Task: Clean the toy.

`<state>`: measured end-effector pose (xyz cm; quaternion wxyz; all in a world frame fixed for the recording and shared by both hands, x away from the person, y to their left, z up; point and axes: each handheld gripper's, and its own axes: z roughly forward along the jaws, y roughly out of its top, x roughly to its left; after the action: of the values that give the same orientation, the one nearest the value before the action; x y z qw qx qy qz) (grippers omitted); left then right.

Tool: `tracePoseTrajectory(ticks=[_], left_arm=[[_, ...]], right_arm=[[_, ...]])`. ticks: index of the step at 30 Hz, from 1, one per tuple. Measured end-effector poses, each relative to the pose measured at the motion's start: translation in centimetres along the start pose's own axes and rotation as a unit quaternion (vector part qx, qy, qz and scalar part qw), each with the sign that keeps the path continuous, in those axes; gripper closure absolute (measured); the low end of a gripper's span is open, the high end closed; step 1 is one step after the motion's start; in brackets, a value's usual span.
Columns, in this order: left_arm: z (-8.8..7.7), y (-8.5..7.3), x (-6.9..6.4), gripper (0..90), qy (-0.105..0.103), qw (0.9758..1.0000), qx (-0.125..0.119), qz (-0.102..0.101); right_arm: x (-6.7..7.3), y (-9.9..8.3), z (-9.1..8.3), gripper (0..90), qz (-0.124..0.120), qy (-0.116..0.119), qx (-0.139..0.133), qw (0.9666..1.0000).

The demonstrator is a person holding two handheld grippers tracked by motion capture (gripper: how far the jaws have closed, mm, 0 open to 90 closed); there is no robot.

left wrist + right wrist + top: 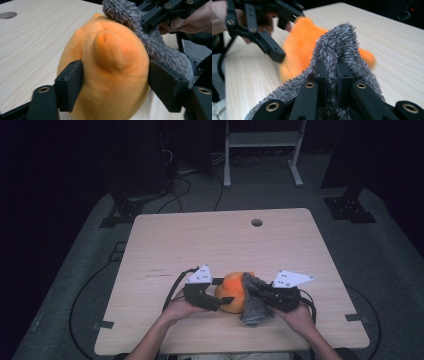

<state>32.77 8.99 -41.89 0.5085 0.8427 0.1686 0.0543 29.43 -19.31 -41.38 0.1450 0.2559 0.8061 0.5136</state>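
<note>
The orange plush toy [110, 72] sits near the front edge of the counter [220, 240], gripped on both flanks by the left claw [220, 295]. The right claw [331, 75], just right of the toy, is clenched on a fold of the grey fuzzy cloth [342, 42] draped against it. To peel the cloth away cleanly, I would keep the toy braced and draw the cloth steadily off. Beyond the toy, the pale wood counter has a round hole [256, 222]; farther back stands a white frame [262, 150] on grey carpet [360, 245].
</note>
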Motion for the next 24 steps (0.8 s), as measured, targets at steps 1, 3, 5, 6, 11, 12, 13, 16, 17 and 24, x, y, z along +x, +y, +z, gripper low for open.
tracePoseTrajectory(ticks=[1,3,5,6,11,12,13,16,17,24], left_arm=[[0.1,0.0,0.0,34.0,0.001,1.0000,0.001,0.003],[0.3,0.1,-0.1,36.9,0.007,1.0000,0.000,0.004],[0.6,0.2,-0.2,38.6,0.011,0.9999,-0.001,0.004],[0.7,0.2,-0.3,38.9,0.009,0.9999,-0.002,0.005],[0.4,-0.2,0.0,39.7,0.018,0.9998,0.002,0.000],[0.2,-0.3,0.2,39.7,0.019,0.9998,0.000,-0.005],[0.1,-0.4,0.4,39.7,0.019,0.9998,-0.001,-0.009],[0.1,-0.4,0.7,39.7,0.016,0.9998,-0.005,-0.014],[0.2,-0.4,0.6,39.8,0.014,0.9998,-0.003,-0.013],[0.3,-0.4,-0.2,38.9,-0.003,0.9998,0.001,0.019]], right_arm=[[-0.1,-0.1,-0.3,81.1,0.006,-0.003,0.003,1.0000],[0.2,0.1,-0.8,81.0,0.008,0.004,-0.008,0.9999],[0.9,0.7,-0.8,81.0,-0.004,0.025,-0.021,0.9995],[1.4,1.1,-0.6,81.0,-0.015,0.032,-0.023,0.9991],[1.6,0.9,0.8,81.1,-0.035,0.026,-0.002,0.9991],[1.6,0.9,0.8,81.1,-0.035,0.026,-0.002,0.9991],[1.5,0.4,0.8,81.1,-0.032,0.020,0.004,0.9993],[0.7,-0.7,0.1,81.1,-0.012,0.011,0.024,0.9996],[0.5,-0.7,-0.2,81.1,0.002,0.019,0.018,0.9997],[0.3,2.2,-0.2,81.0,-0.008,0.027,-0.011,0.9996]])
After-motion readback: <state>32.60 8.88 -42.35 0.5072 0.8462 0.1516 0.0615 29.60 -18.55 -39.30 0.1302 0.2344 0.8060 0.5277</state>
